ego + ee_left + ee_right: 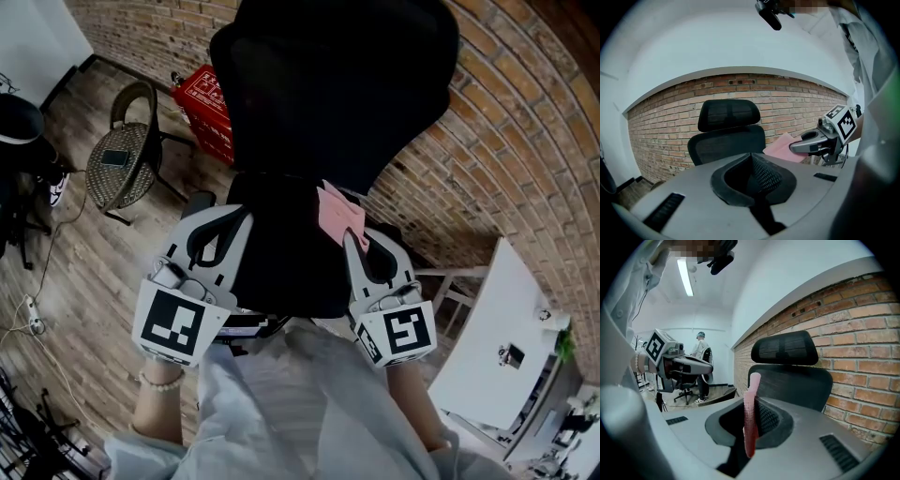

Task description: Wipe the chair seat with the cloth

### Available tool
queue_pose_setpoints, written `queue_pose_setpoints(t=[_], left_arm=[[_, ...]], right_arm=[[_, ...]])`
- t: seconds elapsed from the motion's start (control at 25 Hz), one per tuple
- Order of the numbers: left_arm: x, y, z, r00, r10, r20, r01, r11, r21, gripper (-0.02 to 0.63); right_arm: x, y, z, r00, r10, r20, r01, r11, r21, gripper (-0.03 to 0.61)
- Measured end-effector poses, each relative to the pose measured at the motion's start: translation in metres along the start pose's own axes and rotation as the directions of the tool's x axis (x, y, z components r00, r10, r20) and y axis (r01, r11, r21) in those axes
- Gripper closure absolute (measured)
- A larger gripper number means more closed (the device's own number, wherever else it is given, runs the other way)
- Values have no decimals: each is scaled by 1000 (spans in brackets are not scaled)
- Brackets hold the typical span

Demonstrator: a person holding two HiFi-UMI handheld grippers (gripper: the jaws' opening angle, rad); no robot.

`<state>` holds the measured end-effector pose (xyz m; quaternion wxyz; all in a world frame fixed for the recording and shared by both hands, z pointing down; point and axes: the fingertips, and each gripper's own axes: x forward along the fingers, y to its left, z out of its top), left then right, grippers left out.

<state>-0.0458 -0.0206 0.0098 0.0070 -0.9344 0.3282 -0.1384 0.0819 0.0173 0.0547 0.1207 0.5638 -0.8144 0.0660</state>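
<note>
A black office chair stands against the brick wall; its seat [281,267] lies just ahead of me and its mesh backrest [328,89] rises behind it. My right gripper [356,242] is shut on a pink cloth [337,212], held over the seat's right rear part. In the right gripper view the cloth [750,423] stands upright between the jaws, with the chair back [801,383] beyond. My left gripper [225,217] hovers at the seat's left side, shut and holding nothing. The left gripper view shows the backrest [729,143], the cloth [780,147] and the right gripper [811,144].
A wicker chair [122,159] and a red crate [208,108] stand on the wooden floor at the back left. A white table [502,361] is close on the right. Cables [33,314] lie on the floor at the left. A person [701,350] stands far off.
</note>
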Motion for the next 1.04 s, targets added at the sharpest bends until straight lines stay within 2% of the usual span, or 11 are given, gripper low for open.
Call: queue_pose_setpoints(t=[1.04], left_arm=[[15, 5, -8, 1000, 3, -14, -3, 1000, -12, 595]], right_arm=[[6, -6, 0, 1000, -6, -20, 5, 998, -69, 525]])
